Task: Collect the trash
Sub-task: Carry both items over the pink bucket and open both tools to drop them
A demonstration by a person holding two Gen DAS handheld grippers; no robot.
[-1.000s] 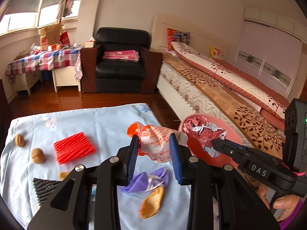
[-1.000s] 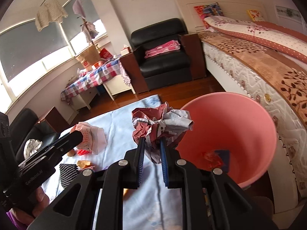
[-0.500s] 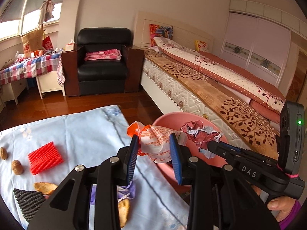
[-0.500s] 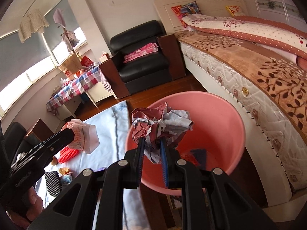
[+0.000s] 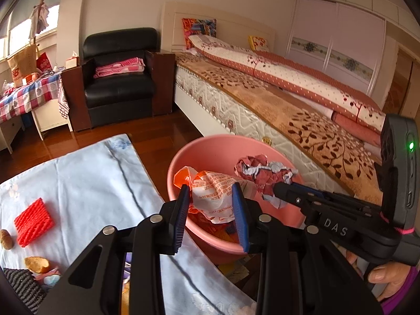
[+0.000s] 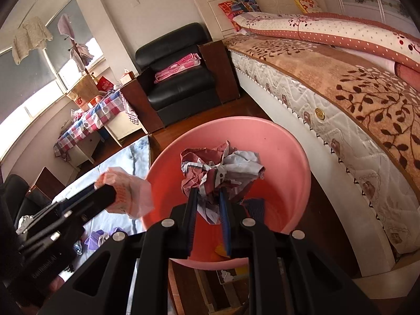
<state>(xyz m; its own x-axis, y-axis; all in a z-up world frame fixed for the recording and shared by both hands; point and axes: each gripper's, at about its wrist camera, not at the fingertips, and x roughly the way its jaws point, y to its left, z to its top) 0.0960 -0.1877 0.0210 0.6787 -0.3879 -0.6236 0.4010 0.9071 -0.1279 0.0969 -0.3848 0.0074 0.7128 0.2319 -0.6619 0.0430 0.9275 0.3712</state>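
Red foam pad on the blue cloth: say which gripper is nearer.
Left. The left gripper hangs at the pink basin's table-side rim, closer to the red foam pad; the right gripper hangs over the basin's middle.

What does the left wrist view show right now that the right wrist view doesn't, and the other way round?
Left wrist only: the red ridged pad and a walnut on the blue cloth.
Right wrist only: a white knit garment hanging at the window.
Both: the pink basin, the left gripper shut on the orange-printed bag, the right gripper shut on the crumpled paper.
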